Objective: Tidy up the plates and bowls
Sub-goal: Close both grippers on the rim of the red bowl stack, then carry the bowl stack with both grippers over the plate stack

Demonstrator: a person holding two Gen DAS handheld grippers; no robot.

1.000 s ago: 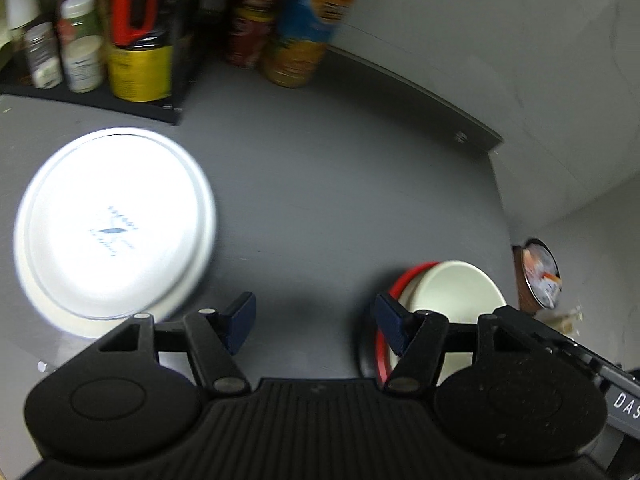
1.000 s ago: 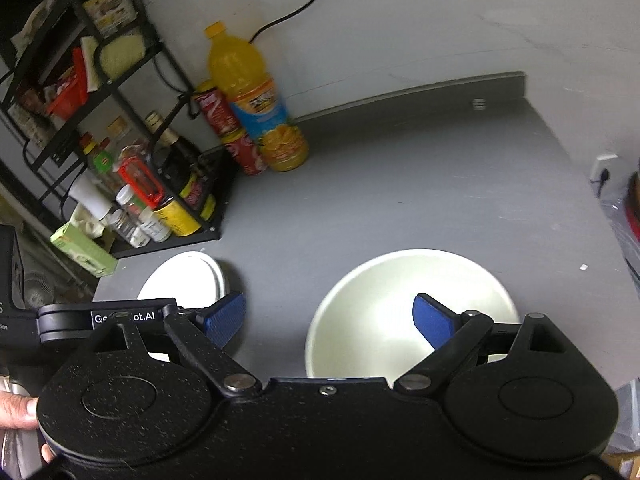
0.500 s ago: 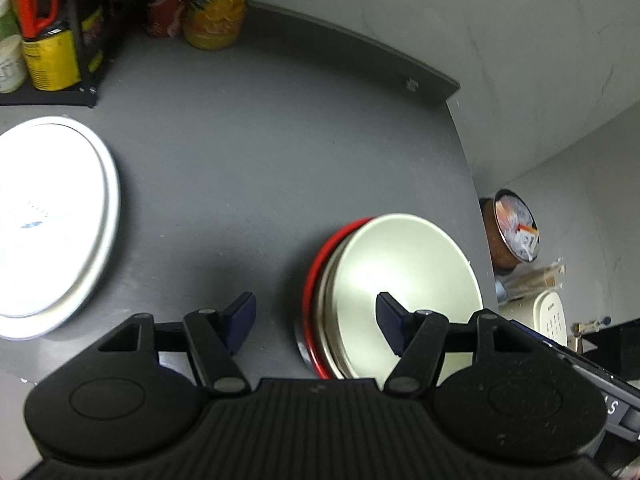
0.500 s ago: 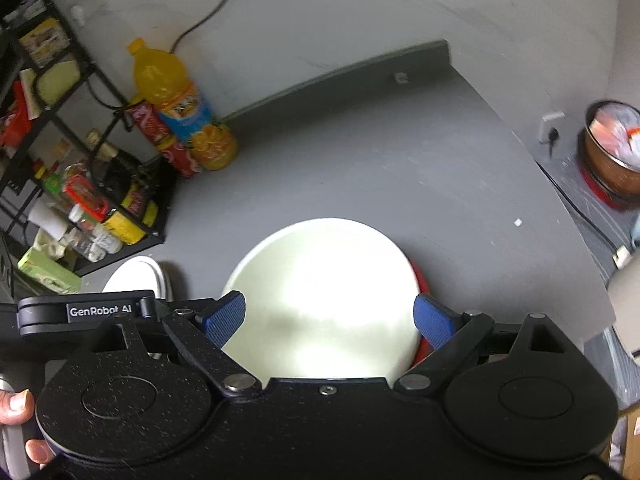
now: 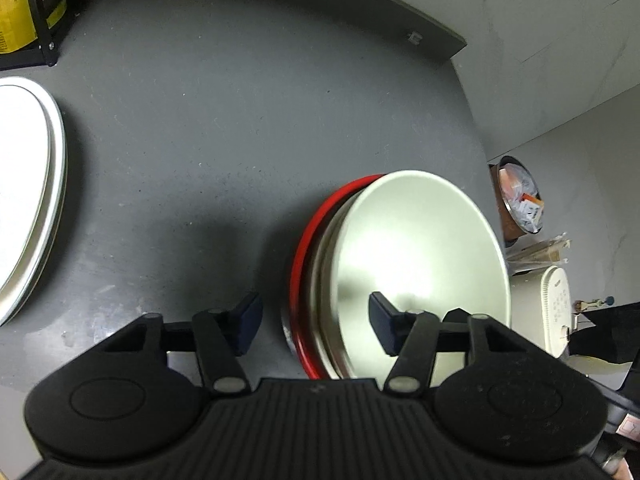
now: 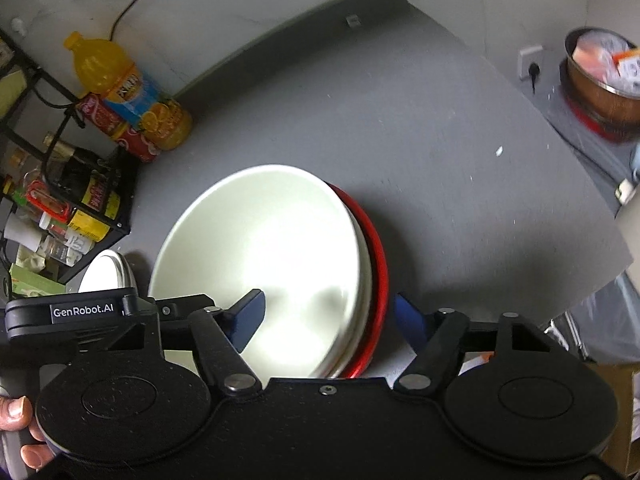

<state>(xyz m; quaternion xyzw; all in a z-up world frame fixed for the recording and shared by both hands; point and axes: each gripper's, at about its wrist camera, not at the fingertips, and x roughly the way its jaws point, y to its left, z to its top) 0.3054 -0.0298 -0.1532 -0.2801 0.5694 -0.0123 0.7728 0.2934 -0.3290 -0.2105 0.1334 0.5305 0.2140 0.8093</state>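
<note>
Bowls point(image 6: 272, 256) sit stacked, seemingly nested, on grey countertop point(image 6: 420, 128).

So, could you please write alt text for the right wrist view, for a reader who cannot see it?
A cream bowl nests in a red bowl on a grey countertop, with the open right gripper straddling their near rim. Behind stand an orange juice bottle, a red can and a black condiment rack; white plates lie at left.

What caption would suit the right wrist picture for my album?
Open right gripper straddling the rim of a cream bowl nested in a red bowl on a grey counter.
</note>
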